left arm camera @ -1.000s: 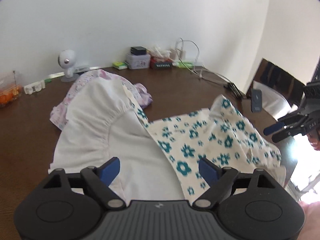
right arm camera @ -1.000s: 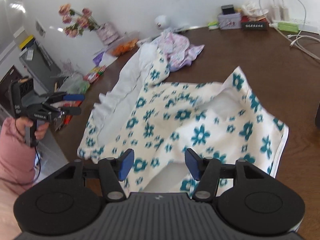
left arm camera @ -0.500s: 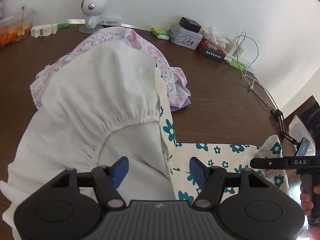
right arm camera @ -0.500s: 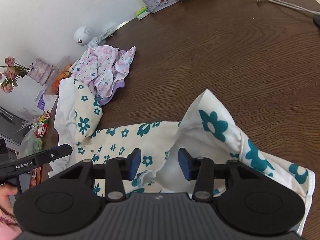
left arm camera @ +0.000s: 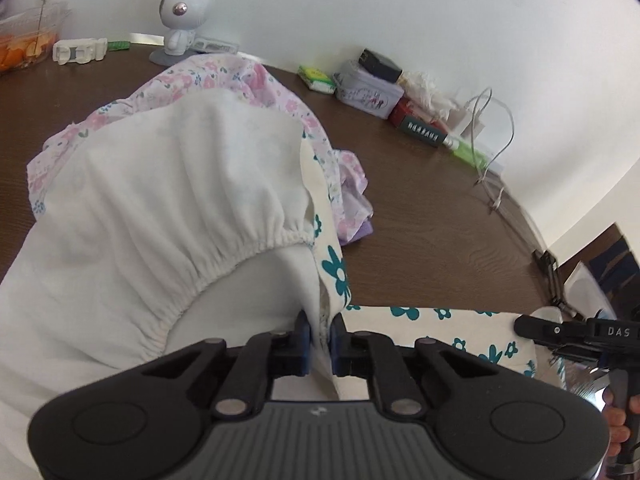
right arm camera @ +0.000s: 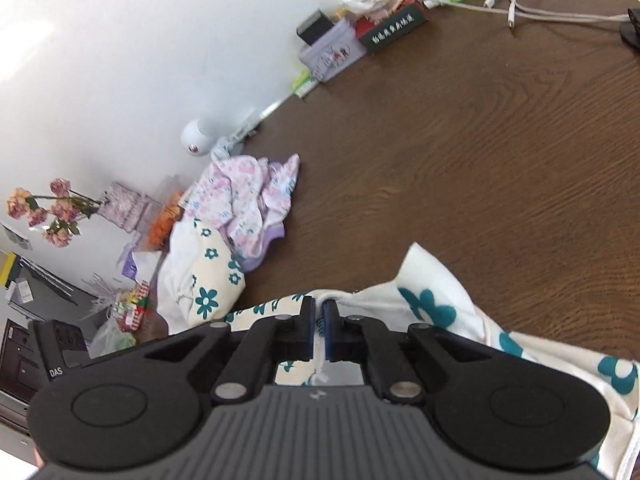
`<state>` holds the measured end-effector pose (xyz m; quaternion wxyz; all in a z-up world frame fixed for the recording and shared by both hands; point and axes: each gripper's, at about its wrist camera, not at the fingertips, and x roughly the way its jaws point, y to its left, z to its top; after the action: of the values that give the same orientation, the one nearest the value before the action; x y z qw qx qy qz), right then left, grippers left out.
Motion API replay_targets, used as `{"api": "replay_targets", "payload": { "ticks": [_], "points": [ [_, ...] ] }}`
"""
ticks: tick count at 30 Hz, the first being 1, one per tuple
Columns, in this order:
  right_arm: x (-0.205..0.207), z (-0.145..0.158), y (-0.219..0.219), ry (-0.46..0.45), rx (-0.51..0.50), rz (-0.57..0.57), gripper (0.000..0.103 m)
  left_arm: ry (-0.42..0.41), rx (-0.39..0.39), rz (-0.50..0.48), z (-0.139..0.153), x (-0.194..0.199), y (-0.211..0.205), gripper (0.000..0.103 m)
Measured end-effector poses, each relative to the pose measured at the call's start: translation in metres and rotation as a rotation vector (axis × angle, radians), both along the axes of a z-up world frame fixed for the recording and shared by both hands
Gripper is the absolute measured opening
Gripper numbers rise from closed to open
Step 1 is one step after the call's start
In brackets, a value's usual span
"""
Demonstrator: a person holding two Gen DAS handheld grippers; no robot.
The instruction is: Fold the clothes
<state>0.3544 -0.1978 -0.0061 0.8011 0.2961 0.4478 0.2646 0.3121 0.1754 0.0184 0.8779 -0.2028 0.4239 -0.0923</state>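
**Both tongs clamp the flowered garment**

The left tongs (left arm camera: 319, 334) are closing, their blue pads pinching a fold of the teal-flowered garment (left arm camera: 404, 326) at lower centre. The right tongs (right arm camera: 319, 322) are clenched on the same garment's edge (right arm camera: 430, 308), low in the frame. The garment lies across the brown worktop (right arm camera: 480, 152), beside a pink-flowered garment (right arm camera: 248, 204) at centre left.

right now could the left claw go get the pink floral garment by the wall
Probably not yet: the left claw is closing on the teal-flowered garment, whose white lining is bunched up between it and the pink floral garment.
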Motion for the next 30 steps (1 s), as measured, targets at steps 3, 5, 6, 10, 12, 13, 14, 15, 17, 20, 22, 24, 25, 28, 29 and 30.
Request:
{"api": "replay_targets", "payload": {
  "ticks": [3,5,6,10,12,13,14,15,17,20,22,24,25,28,29,30],
  "points": [
    [0.012,0.003,-0.008,-0.028,-0.004,-0.056,0.004,-0.02,-0.088,0.065,-0.008,0.006,0.002,0.008],
    [0.02,-0.003,-0.006,-0.029,-0.038,-0.073,0.004,-0.022,-0.113,0.099,-0.015,0.011,-0.001,0.008],
    [0.023,-0.004,-0.005,-0.035,-0.043,-0.076,0.004,-0.032,-0.119,0.113,-0.018,0.013,-0.003,0.008],
    [0.031,-0.012,-0.001,-0.061,-0.063,-0.091,0.004,-0.037,-0.164,0.15,-0.025,0.019,0.001,0.012],
    [0.035,-0.017,-0.001,-0.047,-0.077,-0.088,0.004,-0.04,-0.186,0.154,-0.025,0.019,0.004,0.019],
    [0.036,-0.019,-0.002,-0.037,-0.064,-0.074,0.007,-0.043,-0.191,0.156,-0.024,0.017,0.005,0.032],
    [0.037,-0.02,-0.005,-0.026,-0.048,-0.066,0.009,-0.045,-0.188,0.148,-0.021,0.014,0.007,0.049],
    [0.036,-0.019,-0.009,-0.013,-0.028,-0.069,0.019,-0.046,-0.181,0.131,-0.016,0.01,0.009,0.054],
    [0.027,-0.009,-0.021,-0.015,0.011,-0.062,0.046,-0.05,-0.167,0.098,-0.007,0.001,0.012,0.057],
    [-0.003,0.026,-0.036,-0.125,-0.039,0.012,0.058,-0.066,-0.076,0.008,0.014,-0.02,0.009,0.062],
    [-0.031,0.048,-0.045,-0.211,-0.145,0.051,0.074,-0.088,0.028,-0.074,0.028,-0.033,-0.005,0.064],
    [-0.059,0.061,-0.053,-0.278,-0.306,0.072,0.075,-0.109,0.12,-0.159,0.04,-0.043,-0.028,0.065],
    [-0.071,0.063,-0.055,-0.293,-0.386,0.078,0.075,-0.12,0.156,-0.199,0.043,-0.046,-0.042,0.065],
    [-0.098,0.053,-0.065,-0.302,-0.565,0.085,0.075,-0.141,0.236,-0.311,0.05,-0.05,-0.088,0.065],
    [-0.104,0.047,-0.069,-0.291,-0.594,0.083,0.075,-0.144,0.241,-0.351,0.051,-0.05,-0.105,0.064],
    [-0.111,0.041,-0.073,-0.281,-0.61,0.083,0.074,-0.149,0.241,-0.387,0.052,-0.047,-0.123,0.064]
  ]
}}
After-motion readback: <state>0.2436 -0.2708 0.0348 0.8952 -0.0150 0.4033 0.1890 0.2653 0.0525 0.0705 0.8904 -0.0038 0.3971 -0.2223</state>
